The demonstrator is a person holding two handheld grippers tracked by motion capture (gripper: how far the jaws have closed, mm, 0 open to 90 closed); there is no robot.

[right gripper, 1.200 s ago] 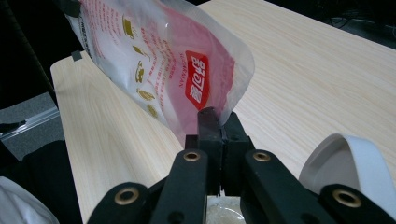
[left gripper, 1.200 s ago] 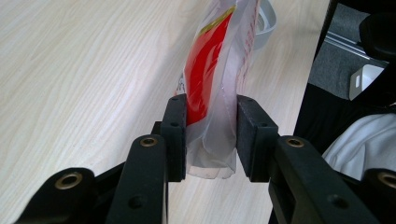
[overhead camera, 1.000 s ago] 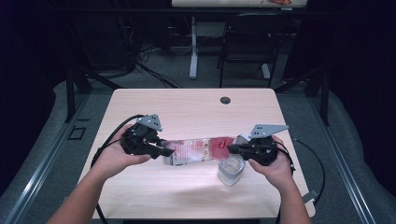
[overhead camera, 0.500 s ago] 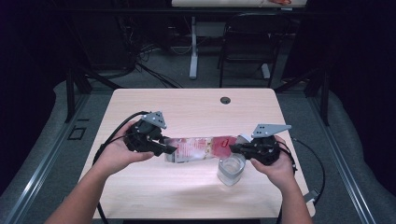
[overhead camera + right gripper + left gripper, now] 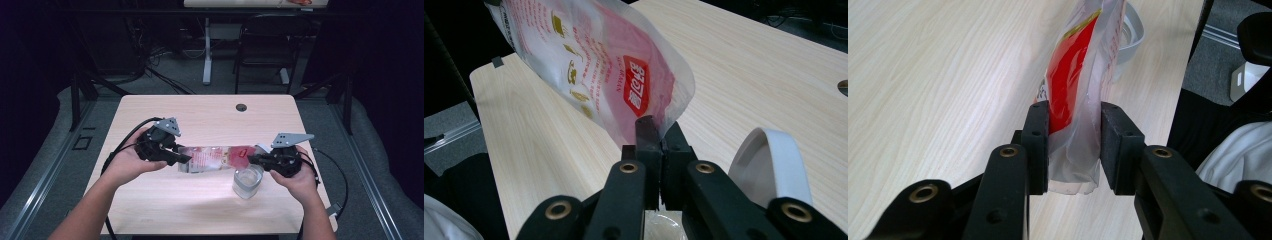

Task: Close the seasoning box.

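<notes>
A light wood-grain table with a round cable hole at 12 o'clock stands on grey carpet; beyond it, a black chair at 1 o'clock, a white table leg, tangled cables at 11 o'clock, darkness around

A round dark grommet hole sits near the desk's far edge, right of its middle. Beyond that edge a black chair stands on the grey floor beside a white table leg, cables trailing nearby.

A glossy, crinkled clear-plastic pouch hangs between matt black jaws above a smooth pale wood-grain table and translucent plastic cup.
</notes>
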